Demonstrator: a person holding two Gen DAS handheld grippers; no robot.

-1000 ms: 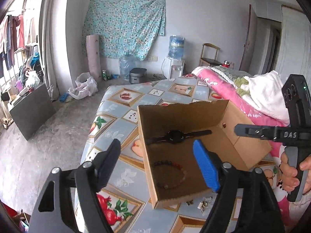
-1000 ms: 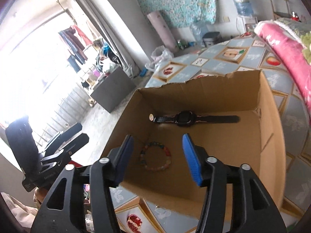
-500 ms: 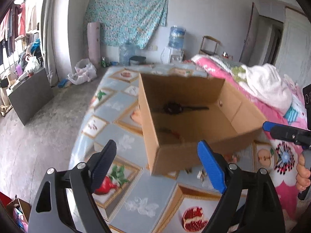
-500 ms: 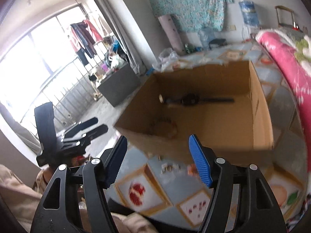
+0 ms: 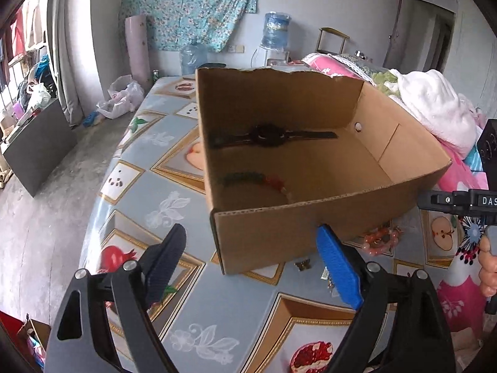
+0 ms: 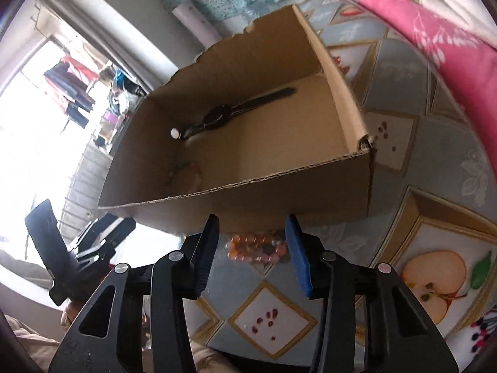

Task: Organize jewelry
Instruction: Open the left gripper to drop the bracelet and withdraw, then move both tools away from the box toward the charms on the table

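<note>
An open cardboard box (image 5: 310,227) (image 6: 279,199) stands on the fruit-patterned table (image 5: 149,192). Inside lie a black watch (image 5: 267,132) (image 6: 223,115) and a multicolour bead bracelet (image 5: 251,178) (image 6: 186,174). In front of the box lies an orange-pink bead bracelet (image 5: 380,239) (image 6: 248,245), with small metal pieces (image 5: 303,264) beside it. My right gripper (image 6: 251,227) is low over the table. Its jaws are closing with the orange-pink bracelet between them, and the pads are not pressing on it. My left gripper (image 5: 251,230) hangs open and empty before the box's front corner.
A pink quilt (image 6: 435,31) and a white towel (image 5: 435,105) lie along the table's right side. A hand (image 5: 487,267) holds the right gripper's handle at the frame edge. Beyond the table's left edge is bare floor (image 5: 40,211). Water bottles stand at the far wall.
Both grippers have sunk from above the box's inside to the table in front of it. The right jaws have narrowed around the orange-pink bracelet.
</note>
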